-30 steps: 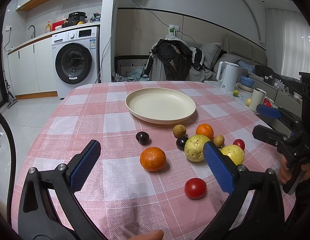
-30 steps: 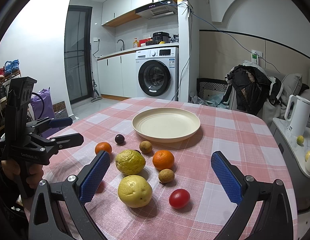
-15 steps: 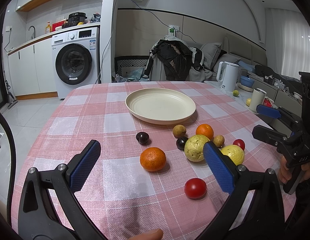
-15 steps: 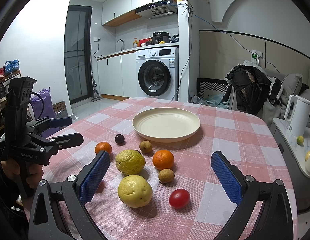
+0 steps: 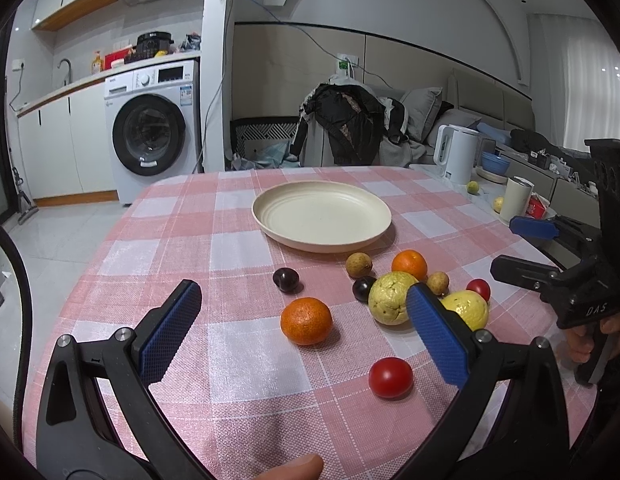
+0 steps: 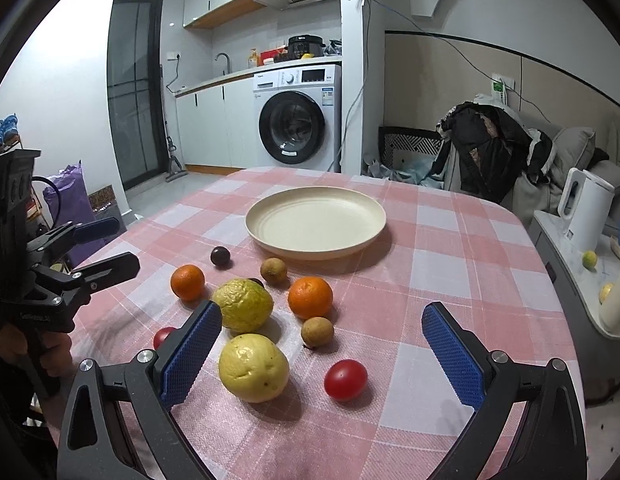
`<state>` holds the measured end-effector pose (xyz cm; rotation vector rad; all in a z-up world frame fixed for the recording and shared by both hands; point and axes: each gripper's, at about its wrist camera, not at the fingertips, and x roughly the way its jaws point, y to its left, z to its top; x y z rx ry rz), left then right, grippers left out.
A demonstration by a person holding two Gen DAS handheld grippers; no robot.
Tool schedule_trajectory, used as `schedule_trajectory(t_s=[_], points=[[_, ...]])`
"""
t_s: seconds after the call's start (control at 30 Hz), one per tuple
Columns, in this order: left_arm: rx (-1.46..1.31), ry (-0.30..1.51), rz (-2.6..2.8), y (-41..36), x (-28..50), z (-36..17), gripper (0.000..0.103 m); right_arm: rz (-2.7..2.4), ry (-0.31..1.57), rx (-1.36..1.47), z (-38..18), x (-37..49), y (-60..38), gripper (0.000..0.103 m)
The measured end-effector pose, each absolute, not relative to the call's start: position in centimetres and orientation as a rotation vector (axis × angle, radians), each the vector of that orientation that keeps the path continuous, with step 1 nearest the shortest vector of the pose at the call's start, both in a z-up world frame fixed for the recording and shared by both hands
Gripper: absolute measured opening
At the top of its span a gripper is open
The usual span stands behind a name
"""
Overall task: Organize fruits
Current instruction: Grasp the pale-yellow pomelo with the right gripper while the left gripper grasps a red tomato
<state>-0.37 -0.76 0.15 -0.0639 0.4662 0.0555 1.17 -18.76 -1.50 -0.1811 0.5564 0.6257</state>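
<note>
Nearest the left wrist camera, the left gripper (image 5: 302, 316) hangs above the table's near edge with its blue pads spread wide and nothing between them; the spread reads as readiness to straddle a fruit. A fingertip (image 5: 294, 466) pokes in at the bottom edge, the rest of that hand out of frame. The right gripper (image 6: 321, 336) is likewise parted and empty, held low over its own side.

Next come the fruits, loose on the pink checked tablecloth (image 5: 238, 360): a red tomato (image 5: 390, 377) closest, then a mandarin (image 5: 306, 320) roughly centred between the left pads (probably the easiest first pick). Behind it cluster two knobbly yellow-green guavas (image 5: 389, 298), the farther one half hidden by the left gripper's right pad, plus a dark plum (image 5: 286, 279), a second orange (image 5: 409, 265), small brown longans (image 5: 358, 264) and another tomato.

Beyond them the cream plate (image 5: 270, 222) sits bare, near the fruit but touching none, so I judge sorting has not begun.

From the right wrist view a second dark fruit is nearly lost behind a guava.
</note>
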Motion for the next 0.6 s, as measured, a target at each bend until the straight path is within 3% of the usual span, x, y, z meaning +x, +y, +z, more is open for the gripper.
schedule_trajectory(t_s=[0.2, 0.33, 0.47, 0.6], points=[[-0.029, 0.54, 0.022, -2.3, 0.1, -0.5, 0.102, 0.67, 0.647, -0.214, -2.1, 1.4, -18.1, 0.089], [-0.008, 0.606, -0.038, -3.5, 0.4, -1.0, 0.102, 0.75, 0.73, -0.209, -2.9, 1.3, -17.4, 0.089], [0.019, 0.687, -0.087, -4.5, 1.2, -2.0, 0.102, 0.779, 0.788, -0.229, -3.7, 1.1, -16.7, 0.079], [0.03, 0.739, -0.104, -5.1, 1.8, -3.1, 0.095, 0.785, 0.832, -0.25, -4.7, 1.1, -16.1, 0.074]])
